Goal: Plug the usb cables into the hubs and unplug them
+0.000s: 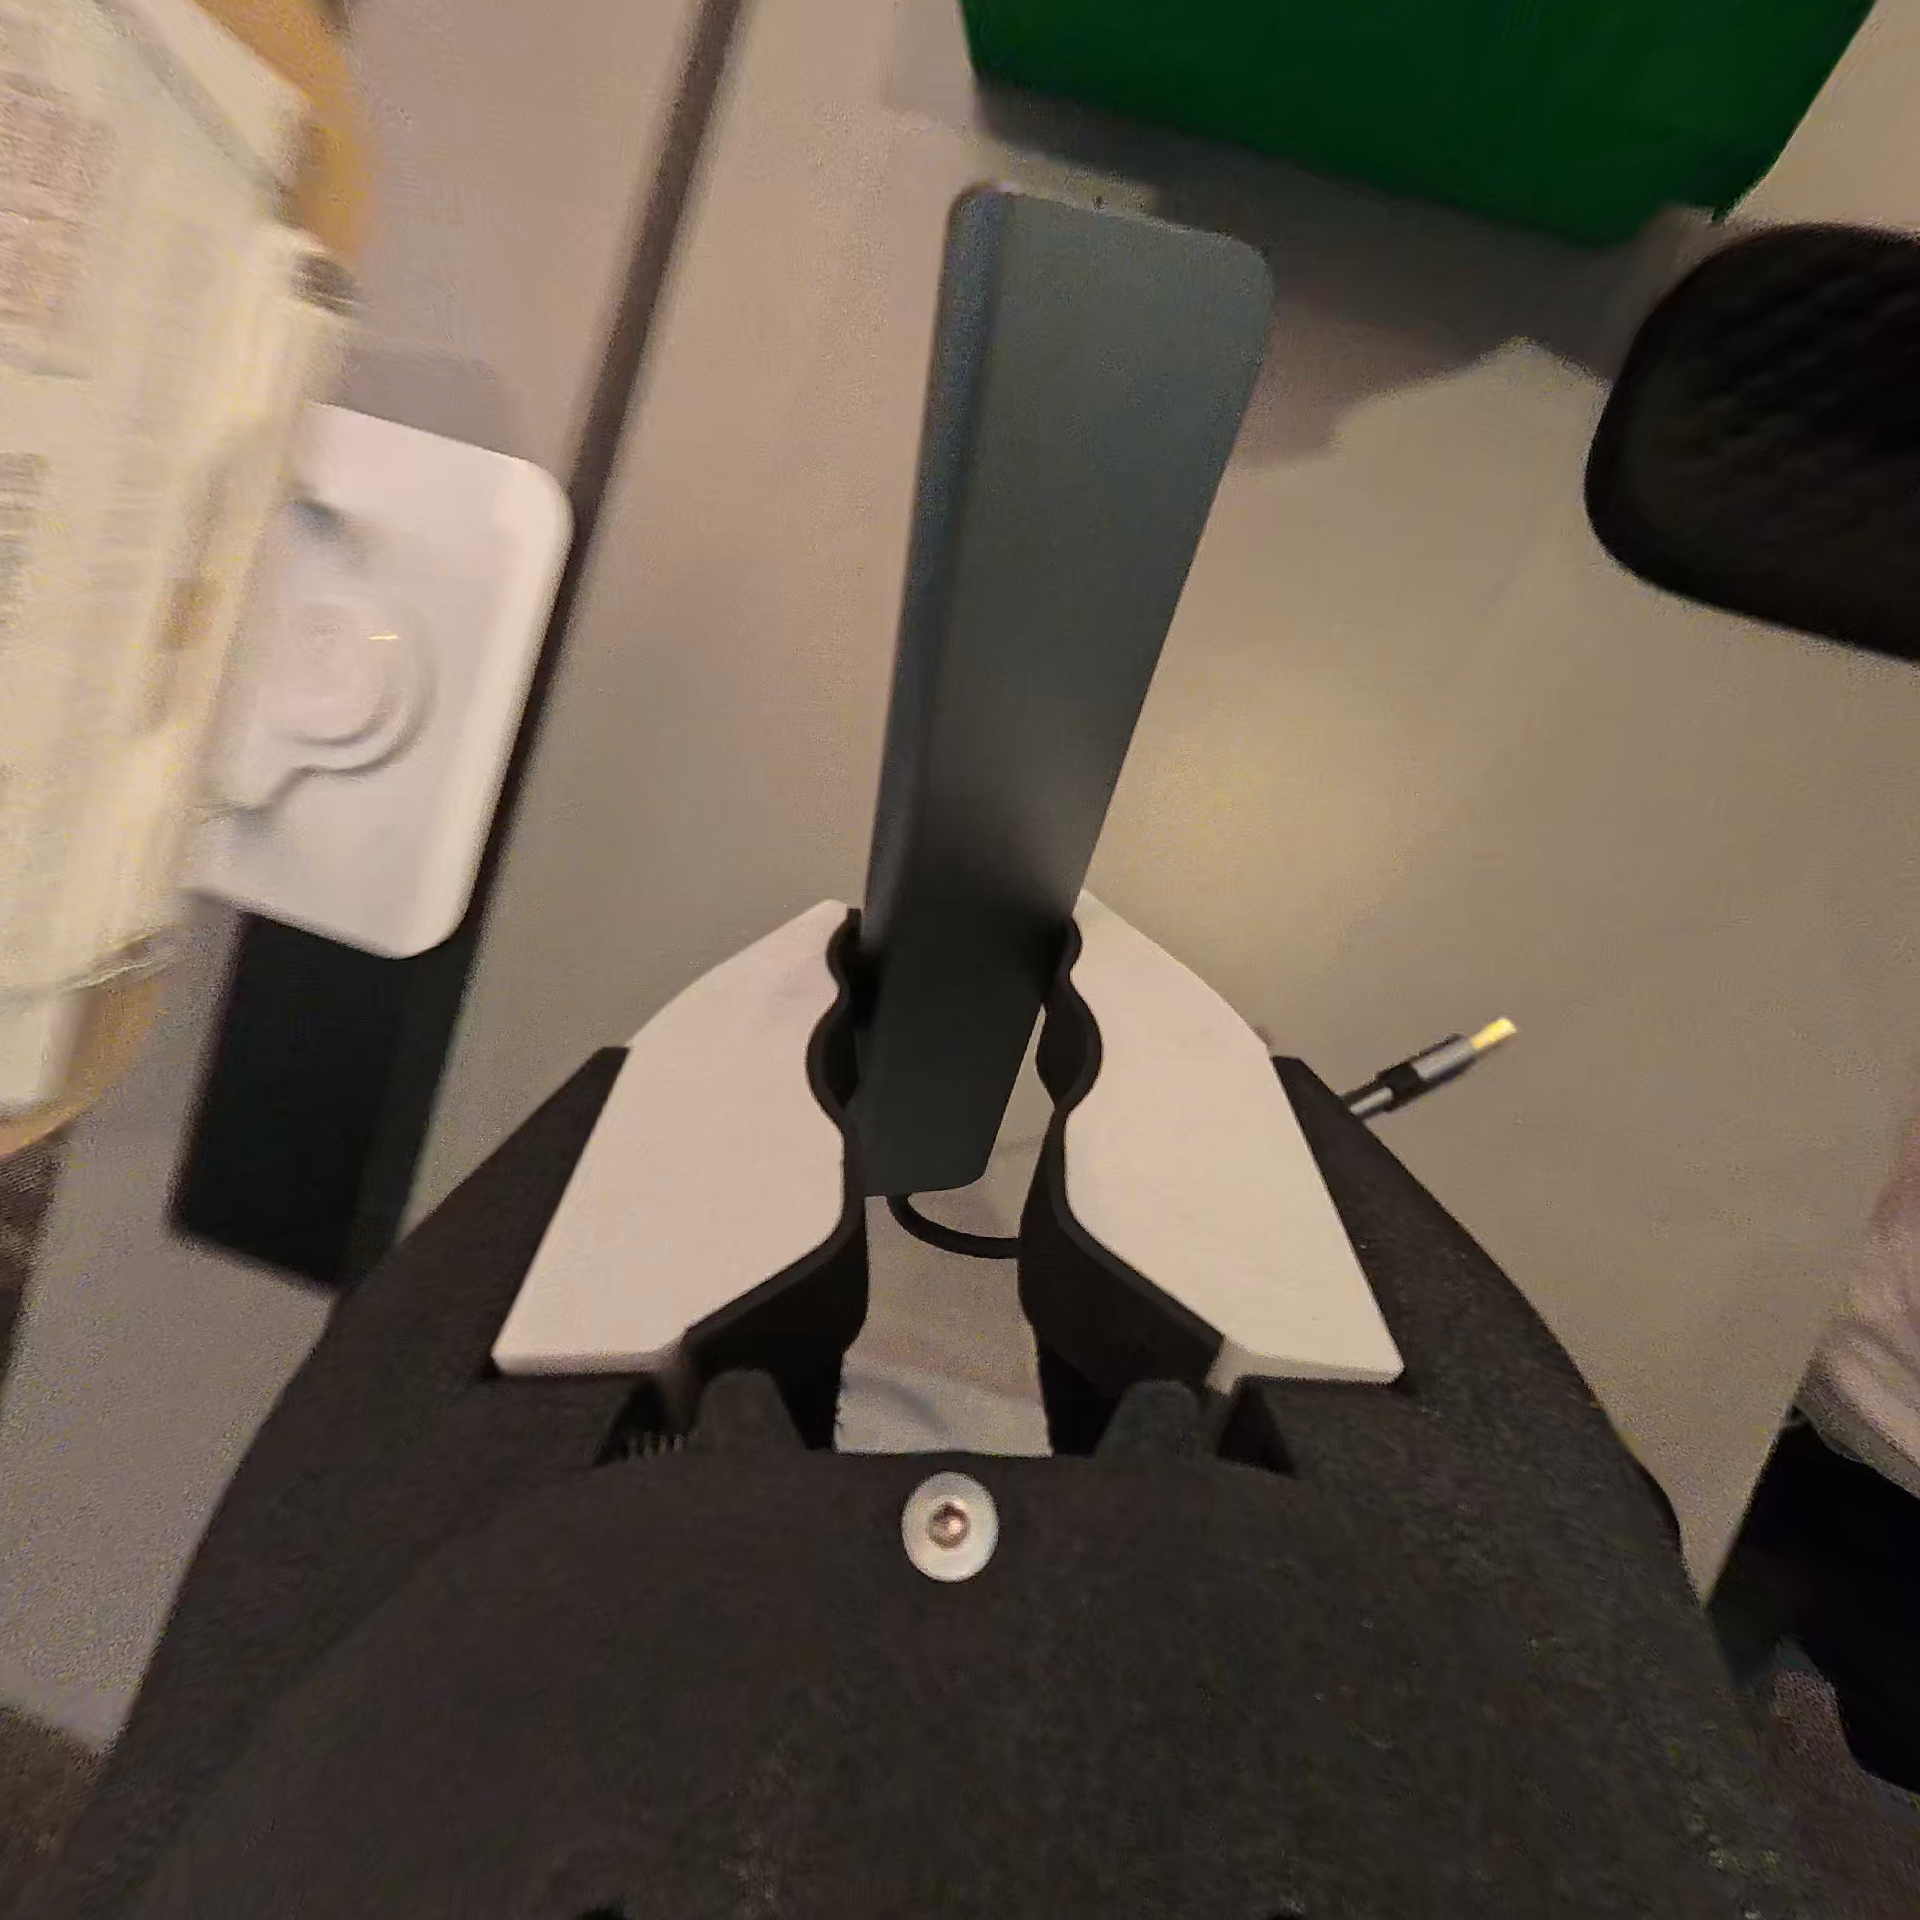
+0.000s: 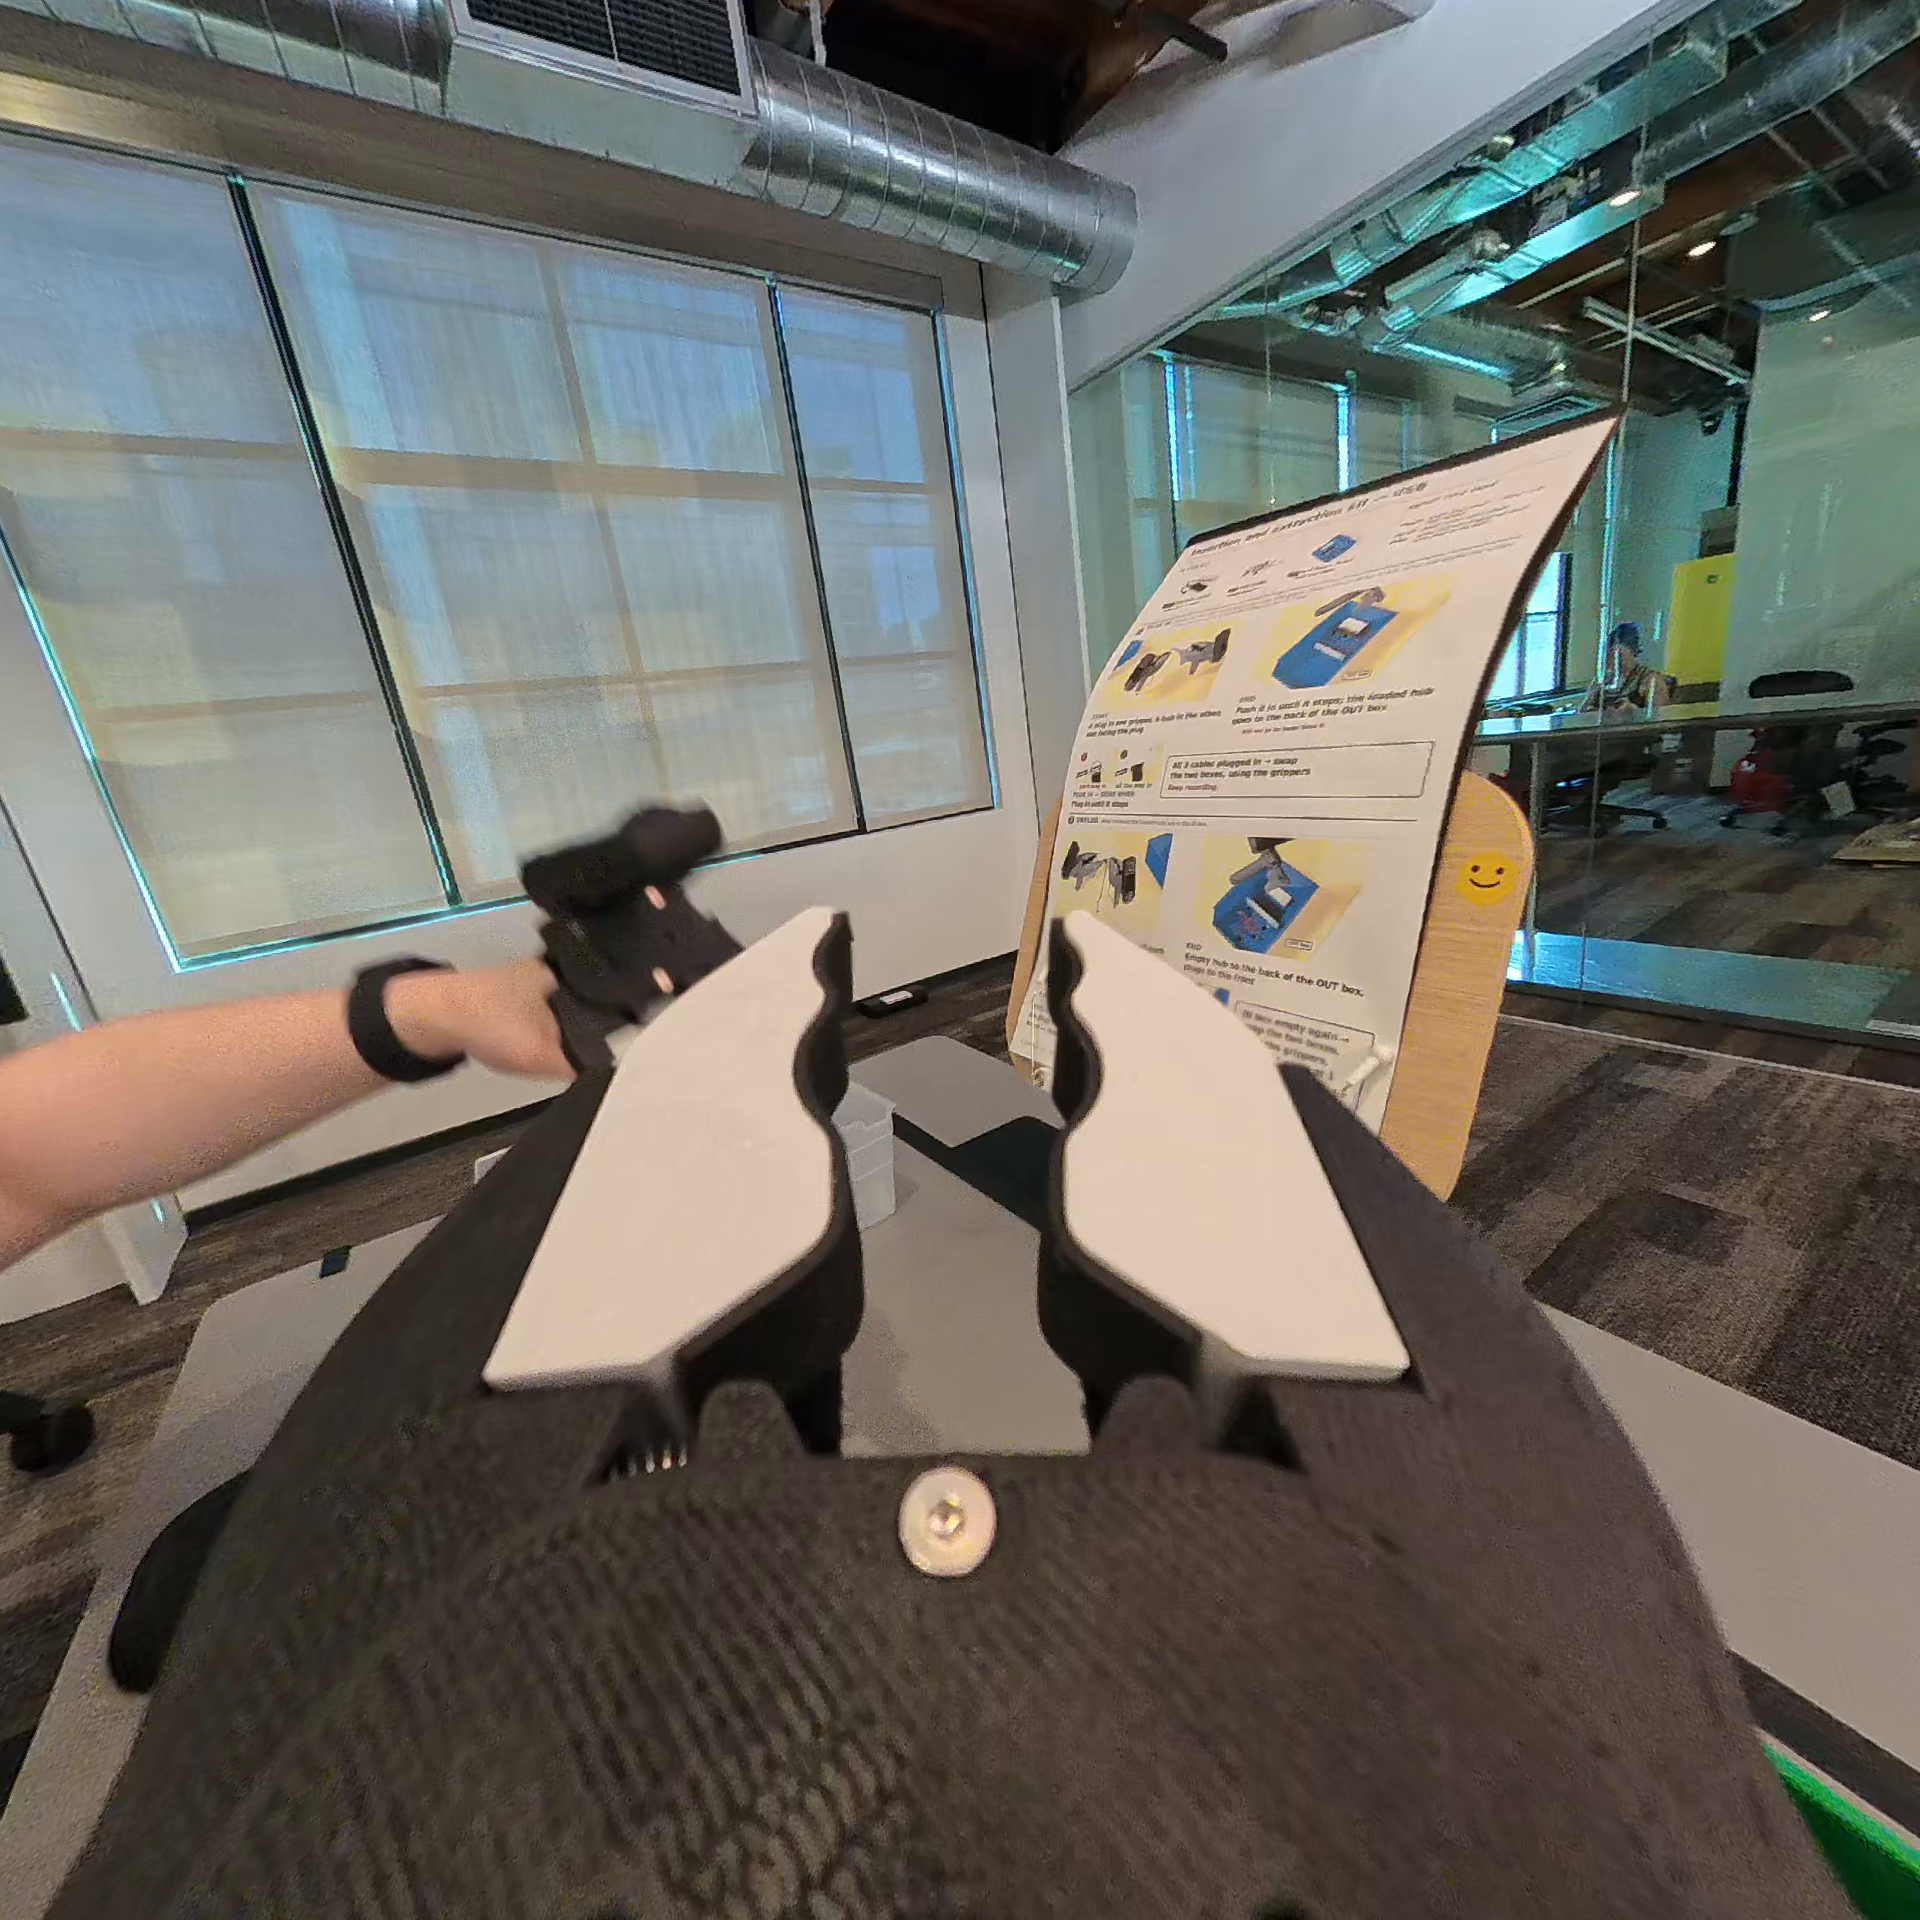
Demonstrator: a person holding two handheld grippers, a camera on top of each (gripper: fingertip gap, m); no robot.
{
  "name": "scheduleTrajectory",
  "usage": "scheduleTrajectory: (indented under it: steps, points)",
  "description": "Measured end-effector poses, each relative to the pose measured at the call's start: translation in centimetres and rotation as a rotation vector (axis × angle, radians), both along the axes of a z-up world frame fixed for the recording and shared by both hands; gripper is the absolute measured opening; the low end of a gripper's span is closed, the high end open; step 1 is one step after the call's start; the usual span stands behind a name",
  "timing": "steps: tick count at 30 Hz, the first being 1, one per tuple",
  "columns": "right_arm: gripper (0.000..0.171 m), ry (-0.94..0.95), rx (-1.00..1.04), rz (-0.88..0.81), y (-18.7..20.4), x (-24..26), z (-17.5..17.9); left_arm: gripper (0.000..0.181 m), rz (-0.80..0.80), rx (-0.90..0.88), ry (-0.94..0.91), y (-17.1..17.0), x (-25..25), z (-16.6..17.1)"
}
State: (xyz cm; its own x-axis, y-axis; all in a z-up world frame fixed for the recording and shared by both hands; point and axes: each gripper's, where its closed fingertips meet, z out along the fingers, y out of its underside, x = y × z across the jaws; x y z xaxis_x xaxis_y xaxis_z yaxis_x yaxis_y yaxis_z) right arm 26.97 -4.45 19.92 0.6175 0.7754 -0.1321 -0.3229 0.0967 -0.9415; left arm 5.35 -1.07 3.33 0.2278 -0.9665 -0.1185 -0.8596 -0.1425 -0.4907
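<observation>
In the left wrist view my left gripper (image 1: 961,935) is shut on a dark grey flat USB hub (image 1: 1049,582). The hub sticks out forward from between the fingers, above the grey table (image 1: 1455,727). The hub's thin black cable (image 1: 956,1231) curls out behind it, and its plug (image 1: 1439,1060) shows to the right of the gripper. In the right wrist view my right gripper (image 2: 951,935) is open and empty, raised and pointing across the room. The left gripper (image 2: 623,914) shows there too, blurred, held by a hand (image 2: 488,1023) at the left.
A green box (image 1: 1403,94) stands at the table's far edge. A white moulded tray (image 1: 384,675) and a blurred instruction sheet (image 1: 114,520) lie to the left. A black rounded object (image 1: 1766,457) is at the right. An instruction sheet on a wooden stand (image 2: 1299,779) rises ahead. The left gripper's tips are roughly 25 cm from the right gripper's.
</observation>
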Motion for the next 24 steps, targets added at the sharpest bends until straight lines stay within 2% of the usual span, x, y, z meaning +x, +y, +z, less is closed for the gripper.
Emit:
scheduleTrajectory:
  steps: [5,9,14,20,24]
  points:
    - [0.036,-0.061,-0.024,-0.007,-0.2,0.6,-0.8,0.031,-0.065,-0.145,0.123,-0.3,4.9,-11.3]
    - [0.036,-0.084,-0.038,-0.008,0.1,1.0,-1.3,0.031,-0.085,-0.212,0.195,0.2,6.5,-15.6]
    - [0.036,-0.069,-0.077,-0.009,1.0,1.8,-2.0,0.031,-0.113,-0.234,0.250,0.5,7.0,-18.4]
    - [0.036,-0.067,-0.095,-0.015,1.4,2.4,-2.4,0.031,-0.159,-0.239,0.233,0.2,7.1,-19.3]
    - [0.036,-0.071,-0.100,-0.023,1.4,2.7,-2.5,0.052,-0.137,-0.219,0.171,0.3,7.3,-17.7]
